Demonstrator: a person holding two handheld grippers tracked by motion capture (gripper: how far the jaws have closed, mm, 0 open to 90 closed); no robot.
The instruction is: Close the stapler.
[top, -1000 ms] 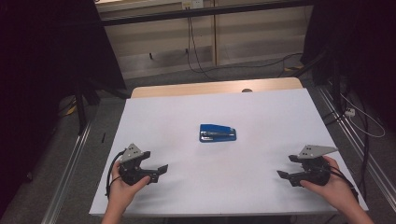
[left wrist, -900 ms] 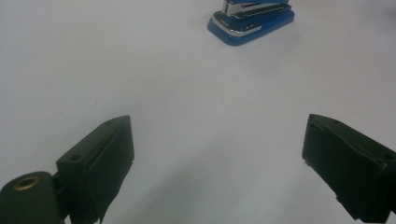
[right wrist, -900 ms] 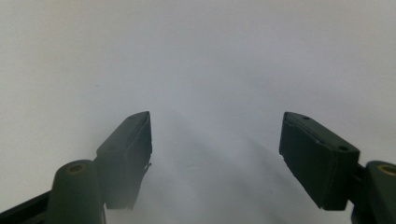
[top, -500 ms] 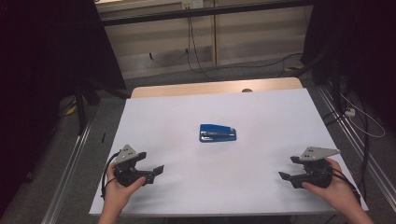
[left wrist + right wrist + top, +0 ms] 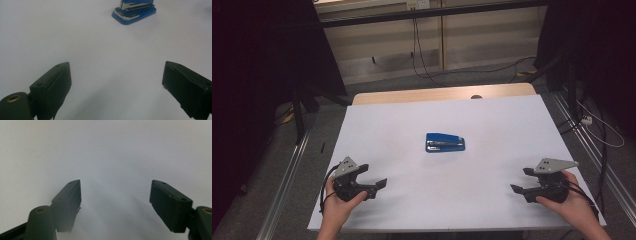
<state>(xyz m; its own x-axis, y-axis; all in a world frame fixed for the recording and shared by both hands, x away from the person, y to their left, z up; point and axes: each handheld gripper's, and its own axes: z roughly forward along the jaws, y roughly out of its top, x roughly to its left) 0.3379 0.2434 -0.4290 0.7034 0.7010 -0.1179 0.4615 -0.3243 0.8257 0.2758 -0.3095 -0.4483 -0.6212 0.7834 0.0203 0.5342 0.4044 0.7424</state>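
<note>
A blue stapler lies flat near the middle of the white table top. In the left gripper view the stapler sits far ahead, a little right of centre. My left gripper is held low near the front left corner, jaws pointing right toward the centre. It is open with only bare table between the fingers. My right gripper is held near the front right corner, jaws pointing left. It is open over plain white surface. Both are well apart from the stapler.
A strip of bare wood shows along the table's far edge. Metal rails run beside the table on the left and right. Cables lie on the floor to the right and behind. Dark curtains stand at both sides.
</note>
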